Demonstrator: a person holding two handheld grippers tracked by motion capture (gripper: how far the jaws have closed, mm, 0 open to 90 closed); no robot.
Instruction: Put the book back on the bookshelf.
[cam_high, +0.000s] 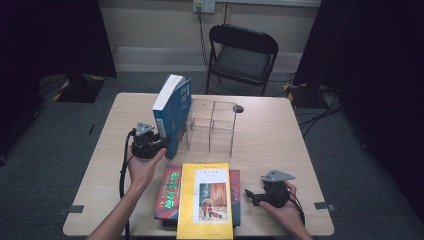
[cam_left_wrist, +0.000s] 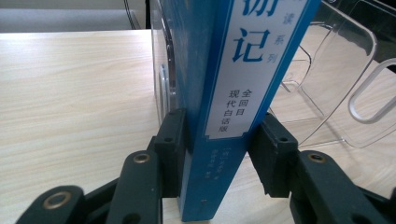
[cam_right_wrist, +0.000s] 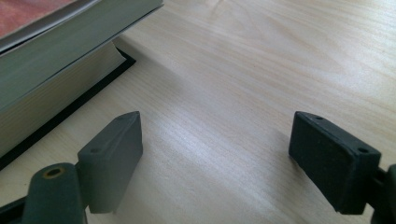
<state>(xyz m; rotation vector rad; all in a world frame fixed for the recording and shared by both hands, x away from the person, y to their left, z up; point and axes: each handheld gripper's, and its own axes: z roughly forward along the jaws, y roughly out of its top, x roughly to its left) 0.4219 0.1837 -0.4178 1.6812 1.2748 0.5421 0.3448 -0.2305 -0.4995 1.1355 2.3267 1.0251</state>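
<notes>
A thick blue book (cam_high: 172, 112) stands upright and slightly tilted against the left side of a clear acrylic rack (cam_high: 212, 125). My left gripper (cam_high: 159, 140) is shut on the lower part of its spine (cam_left_wrist: 224, 121), one pad pressing each cover. A stack of books lies flat at the table's front, a yellow-covered one (cam_high: 206, 200) on top and a red one (cam_high: 169, 192) beneath. My right gripper (cam_high: 250, 194) rests low on the table right of that stack, jaws wide open over bare wood (cam_right_wrist: 215, 154), the stack's page edges (cam_right_wrist: 51, 93) to their left.
The wooden table (cam_high: 280, 145) has free surface to the right of the rack and at the far left. A small dark object (cam_high: 239, 108) lies by the rack's far corner. A black folding chair (cam_high: 241, 55) stands behind the table.
</notes>
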